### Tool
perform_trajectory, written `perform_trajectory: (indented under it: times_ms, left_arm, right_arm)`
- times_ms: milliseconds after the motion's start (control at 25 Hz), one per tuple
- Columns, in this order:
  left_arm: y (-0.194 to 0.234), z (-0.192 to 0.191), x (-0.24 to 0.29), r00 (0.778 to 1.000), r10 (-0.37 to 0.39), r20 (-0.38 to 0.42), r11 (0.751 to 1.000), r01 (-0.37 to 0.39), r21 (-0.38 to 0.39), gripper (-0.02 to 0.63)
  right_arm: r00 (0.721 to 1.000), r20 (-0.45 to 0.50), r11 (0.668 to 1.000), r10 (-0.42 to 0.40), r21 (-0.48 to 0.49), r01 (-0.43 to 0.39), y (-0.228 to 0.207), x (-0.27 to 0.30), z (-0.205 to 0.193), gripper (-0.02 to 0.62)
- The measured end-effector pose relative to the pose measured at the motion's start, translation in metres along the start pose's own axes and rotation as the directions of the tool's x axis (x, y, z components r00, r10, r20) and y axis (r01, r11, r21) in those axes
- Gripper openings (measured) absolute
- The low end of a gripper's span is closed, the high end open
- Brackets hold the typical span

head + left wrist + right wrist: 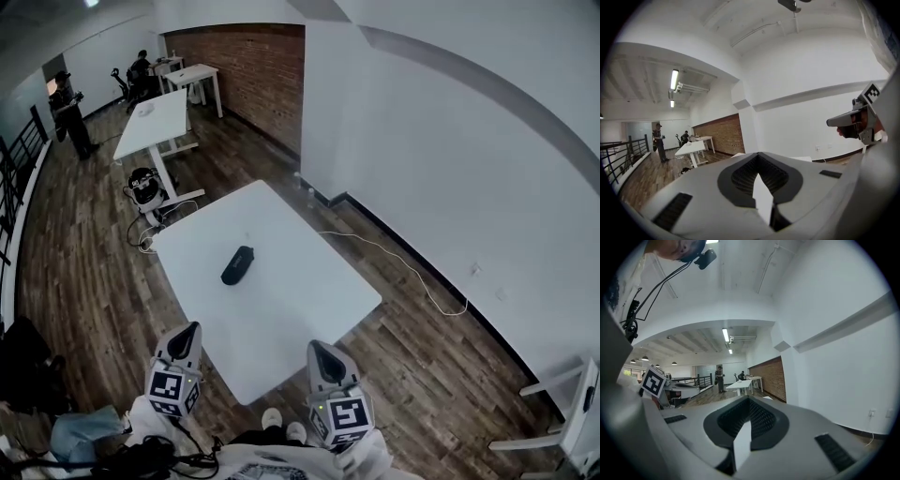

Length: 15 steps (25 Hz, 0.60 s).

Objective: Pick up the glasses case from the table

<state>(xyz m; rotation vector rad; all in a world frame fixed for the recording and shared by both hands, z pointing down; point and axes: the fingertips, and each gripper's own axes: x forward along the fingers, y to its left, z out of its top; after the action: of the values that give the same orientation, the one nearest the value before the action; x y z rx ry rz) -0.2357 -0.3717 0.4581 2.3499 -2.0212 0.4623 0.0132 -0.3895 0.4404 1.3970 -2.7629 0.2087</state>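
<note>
The glasses case (237,264), dark and oblong, lies near the middle of the white table (309,281) in the head view. My left gripper (190,330) is held at the table's near edge, well short of the case, jaws shut and empty. My right gripper (322,349) hangs beside it at the near right edge, also shut with nothing in it. In the left gripper view the jaws (759,176) meet and point almost level across the room; the case is hidden there. The right gripper view shows its jaws (749,401) closed together, with no case in sight.
A white wall (450,141) runs along the right, a brick wall (248,70) stands behind. A cable (403,267) trails over the wood floor. More white tables (155,122) and a person (70,112) are far back left. Dark gear (142,186) lies by the table's far corner.
</note>
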Motion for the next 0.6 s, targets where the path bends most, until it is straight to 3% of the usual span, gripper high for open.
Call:
perform_trajectory:
  times_ms: [160, 280, 600]
  left_arm:
    - [0.016, -0.014, 0.038, 0.999, -0.028, -0.044, 1.0, 0.028, -0.007, 0.028]
    - [0.021, -0.015, 0.067, 0.997, -0.056, -0.06, 0.998, 0.056, 0.001, 0.089]
    - [0.04, -0.052, 0.16, 0.98, -0.112, -0.162, 0.994, 0.111, -0.017, 0.46]
  right_arm:
    - [1.0, -0.009, 1.0, -0.02, -0.006, 0.02, -0.006, 0.026, -0.002, 0.0]
    - [0.999, -0.019, 0.999, -0.041, 0.002, 0.041, -0.015, 0.041, -0.002, 0.0]
    - [0.988, -0.067, 0.99, -0.141, 0.005, 0.141, -0.037, 0.057, -0.015, 0.0]
